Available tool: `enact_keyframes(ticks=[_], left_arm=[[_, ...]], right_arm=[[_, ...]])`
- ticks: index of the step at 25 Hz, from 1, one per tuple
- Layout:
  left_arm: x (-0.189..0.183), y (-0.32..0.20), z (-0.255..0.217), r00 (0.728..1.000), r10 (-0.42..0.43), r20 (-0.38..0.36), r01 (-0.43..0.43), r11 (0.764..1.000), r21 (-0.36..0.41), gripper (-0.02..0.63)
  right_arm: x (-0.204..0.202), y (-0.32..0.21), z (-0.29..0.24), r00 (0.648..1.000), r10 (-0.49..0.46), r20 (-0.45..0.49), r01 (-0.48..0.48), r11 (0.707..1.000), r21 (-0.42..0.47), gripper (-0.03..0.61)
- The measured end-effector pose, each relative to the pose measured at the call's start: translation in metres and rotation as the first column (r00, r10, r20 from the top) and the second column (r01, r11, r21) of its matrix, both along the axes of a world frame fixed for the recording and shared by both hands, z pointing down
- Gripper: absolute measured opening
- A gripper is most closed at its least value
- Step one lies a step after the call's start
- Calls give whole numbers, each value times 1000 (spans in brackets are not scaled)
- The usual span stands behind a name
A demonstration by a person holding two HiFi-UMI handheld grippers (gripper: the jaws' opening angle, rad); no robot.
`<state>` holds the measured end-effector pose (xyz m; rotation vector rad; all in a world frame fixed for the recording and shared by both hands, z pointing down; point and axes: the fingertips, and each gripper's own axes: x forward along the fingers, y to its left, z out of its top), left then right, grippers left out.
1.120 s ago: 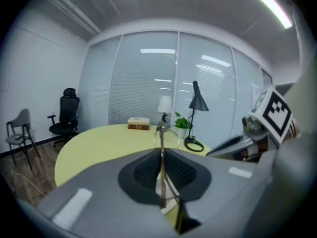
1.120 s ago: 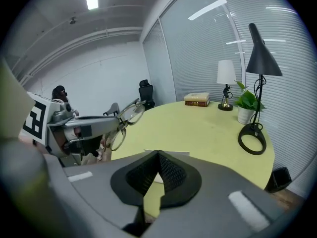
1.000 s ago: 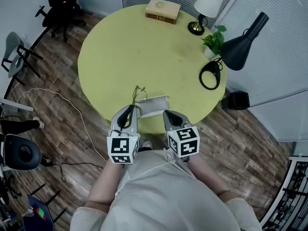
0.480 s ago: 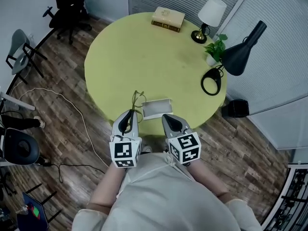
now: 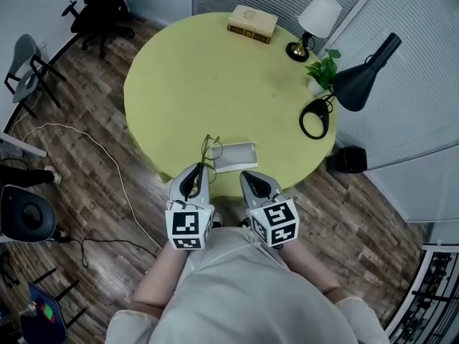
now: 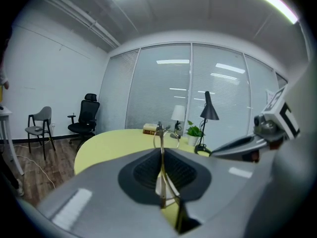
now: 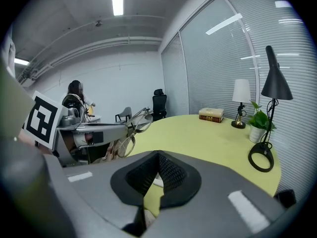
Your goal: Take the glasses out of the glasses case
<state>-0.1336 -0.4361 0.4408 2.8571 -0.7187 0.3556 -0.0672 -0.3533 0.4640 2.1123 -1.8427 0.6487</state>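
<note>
Thin metal wire makes up the glasses, which are held in the air above the near edge of the round yellow-green table. They are just to the 9 o'clock side of the open white glasses case. The case lies at the table's 6 o'clock edge, and nothing can be made out inside it, so the glasses are judged to be already out.

The left tongs are clamped on the frame. In the left gripper view a single wire runs upright between the dark ribbed pads, with the lens rims standing above them. The gripped part is taken to be a temple arm, though the exact spot cannot be told. The right tongs are closed together with nothing between them and are held just at the 3 o'clock side of the left pair.

The glasses are judged to be very light, springy and easily bent. A wire this thin is likely to pivot or slip between flat pads, and the lenses could be scratched. A hold on a temple close to the hinge, or on the bridge, is thought safest. The lenses should be left untouched and only gentle pressure applied. A second hold on the other temple would steady any swing.
</note>
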Motion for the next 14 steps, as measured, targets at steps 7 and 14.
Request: enact_keyframes(ticks=[7,14], left_arm=[[1,2,4,1000,24,6,-24,1000,-2,18],[6,8,1,999,37,3,-37,999,25,18]], right_arm=[[4,1,-1,999,45,-8,-45,999,23,-2],[12,5,-3,998,62,-3,-62,997,41,-1]])
